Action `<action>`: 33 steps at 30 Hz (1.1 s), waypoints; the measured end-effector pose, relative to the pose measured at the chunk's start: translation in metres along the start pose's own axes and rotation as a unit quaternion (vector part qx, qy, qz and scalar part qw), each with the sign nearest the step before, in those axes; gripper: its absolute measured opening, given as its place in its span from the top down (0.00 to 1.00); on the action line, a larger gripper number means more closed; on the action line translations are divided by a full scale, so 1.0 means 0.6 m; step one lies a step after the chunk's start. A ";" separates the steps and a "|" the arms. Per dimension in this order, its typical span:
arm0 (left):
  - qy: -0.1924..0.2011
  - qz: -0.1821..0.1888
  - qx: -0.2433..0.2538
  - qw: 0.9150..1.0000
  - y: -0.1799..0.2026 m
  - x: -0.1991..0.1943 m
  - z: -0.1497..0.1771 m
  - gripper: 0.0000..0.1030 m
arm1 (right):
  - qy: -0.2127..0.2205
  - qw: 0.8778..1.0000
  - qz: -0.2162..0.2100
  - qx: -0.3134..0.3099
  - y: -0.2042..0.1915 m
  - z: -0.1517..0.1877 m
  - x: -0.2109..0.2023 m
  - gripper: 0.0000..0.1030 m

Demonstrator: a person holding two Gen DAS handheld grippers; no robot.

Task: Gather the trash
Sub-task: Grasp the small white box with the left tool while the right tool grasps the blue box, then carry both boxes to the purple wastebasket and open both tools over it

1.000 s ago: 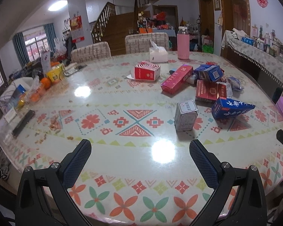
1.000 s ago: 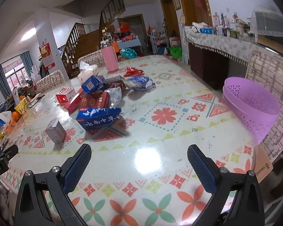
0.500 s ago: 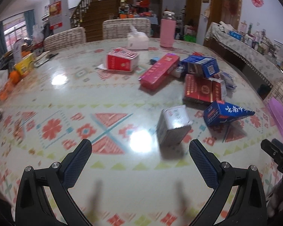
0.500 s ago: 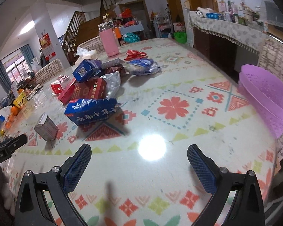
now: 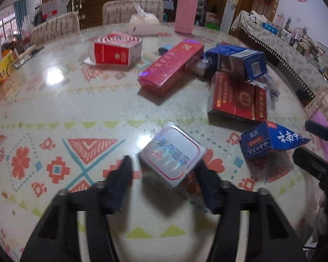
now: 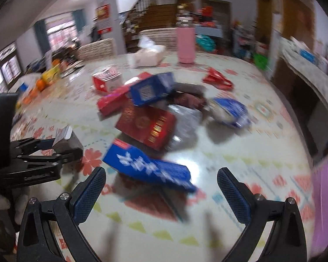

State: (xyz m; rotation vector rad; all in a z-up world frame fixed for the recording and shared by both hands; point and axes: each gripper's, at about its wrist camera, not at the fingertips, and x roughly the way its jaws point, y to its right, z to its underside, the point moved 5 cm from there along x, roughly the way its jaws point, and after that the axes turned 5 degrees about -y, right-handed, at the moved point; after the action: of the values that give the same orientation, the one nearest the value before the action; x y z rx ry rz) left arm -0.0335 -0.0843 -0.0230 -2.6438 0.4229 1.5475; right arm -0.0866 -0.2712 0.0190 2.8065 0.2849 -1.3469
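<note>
The small silver box (image 5: 172,155) stands near the bench's near edge, between the closing jaws of the left gripper (image 5: 164,182), corner-on and not yet pinched. The right gripper (image 6: 161,193), jaws spread wide, faces the blue carton (image 6: 148,168).

Black tongs (image 6: 161,187), blue ribbed pads (image 6: 235,194), silver screws.
</note>
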 end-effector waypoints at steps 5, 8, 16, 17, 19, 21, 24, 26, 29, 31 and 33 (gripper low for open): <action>-0.001 0.013 -0.015 1.000 -0.015 -0.003 -0.003 0.56 | -0.022 0.999 -0.015 -0.031 -0.022 -0.010 0.048 0.06; 0.002 0.015 -0.018 1.000 -0.022 -0.012 0.000 0.56 | -0.031 0.999 -0.023 -0.028 -0.028 -0.007 0.066 0.26; 0.023 0.000 -0.015 1.000 -0.021 -0.045 0.005 0.56 | -0.024 0.998 -0.057 0.003 -0.033 0.009 0.044 0.72; 0.025 0.001 -0.014 1.000 -0.019 -0.049 0.006 0.56 | -0.020 0.998 -0.064 0.011 -0.032 0.011 0.037 0.73; 0.030 0.000 -0.009 0.999 -0.010 -0.059 0.008 0.56 | -0.012 0.997 -0.070 0.023 -0.030 0.015 0.025 0.73; 0.034 0.002 -0.004 0.999 -0.001 -0.066 0.010 0.56 | -0.005 0.996 -0.079 0.038 -0.023 0.022 0.011 0.74; 0.042 0.008 0.008 0.999 0.022 -0.082 0.009 0.56 | 0.010 0.995 -0.086 0.059 -0.007 0.033 -0.015 0.74; 0.046 0.007 0.020 0.999 0.042 -0.089 0.008 0.56 | 0.022 0.993 -0.087 0.075 0.009 0.041 -0.033 0.74; 0.050 0.010 0.045 0.998 0.082 -0.095 0.007 0.56 | 0.037 0.991 -0.085 0.101 0.038 0.053 -0.057 0.74; 0.052 0.013 0.065 0.996 0.114 -0.096 0.006 0.56 | 0.044 0.989 -0.077 0.116 0.061 0.064 -0.072 0.74; 0.054 0.019 0.092 0.994 0.156 -0.098 0.003 0.56 | 0.052 0.987 -0.064 0.136 0.093 0.082 -0.090 0.74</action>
State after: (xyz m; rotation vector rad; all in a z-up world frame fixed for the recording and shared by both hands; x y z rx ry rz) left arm -0.0863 -0.1617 0.0356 -2.5986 0.5943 1.3084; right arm -0.1483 -0.3391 0.0263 3.1404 0.3089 -1.3589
